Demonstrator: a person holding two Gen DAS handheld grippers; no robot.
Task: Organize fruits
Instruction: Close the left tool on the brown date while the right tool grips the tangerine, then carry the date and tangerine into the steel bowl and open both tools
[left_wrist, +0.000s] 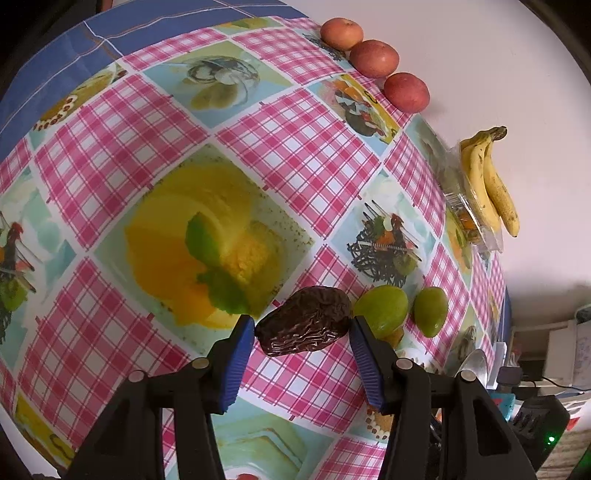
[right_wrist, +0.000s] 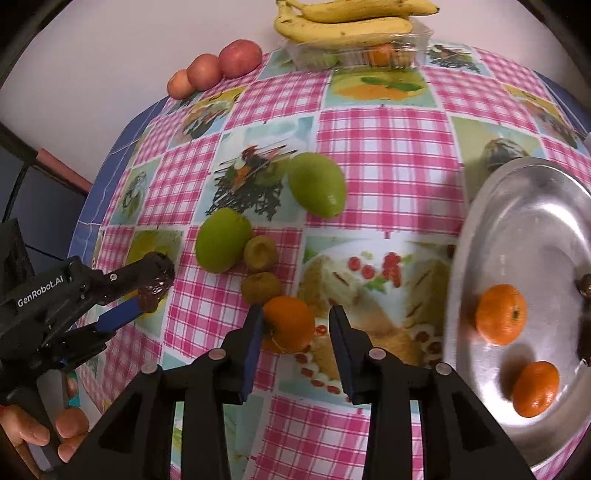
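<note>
So the left gripper is clamped on a wrinkly dark brown date, likely bound for the shiny round metal tray; the right gripper hangs parted around a loose orange mandarin.

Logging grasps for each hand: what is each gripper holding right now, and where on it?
Left gripper holds a dark wrinkled date, pinched at its two ends. Right gripper holds nothing; its open jaws straddle a tangerine.
</note>
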